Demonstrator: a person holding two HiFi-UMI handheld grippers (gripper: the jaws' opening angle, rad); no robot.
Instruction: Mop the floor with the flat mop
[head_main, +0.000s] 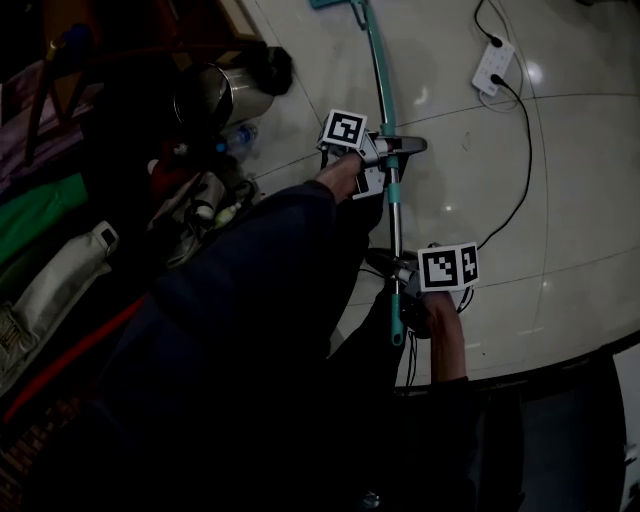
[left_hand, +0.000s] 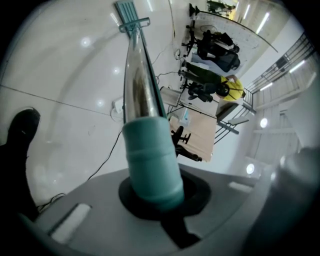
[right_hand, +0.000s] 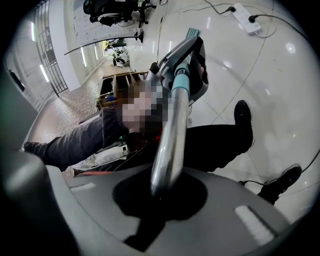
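The flat mop's pole (head_main: 383, 90), teal above and silver lower down, runs from the top of the head view down to its teal end by my right hand. Only a corner of the teal mop head (head_main: 335, 4) shows at the top edge. My left gripper (head_main: 388, 160) is shut on the pole about halfway along; in the left gripper view the pole's teal collar (left_hand: 150, 160) sits clamped in my left gripper (left_hand: 155, 200). My right gripper (head_main: 402, 274) is shut lower on the pole; the silver tube (right_hand: 172, 135) passes through my right gripper (right_hand: 162, 192).
A white power strip (head_main: 494, 65) lies on the glossy tiles at the top right, and its black cable (head_main: 524, 170) curves down to my right hand. A shiny metal bin (head_main: 215, 95), a bottle and bags crowd the left. A dark ledge (head_main: 560, 375) crosses the lower right.
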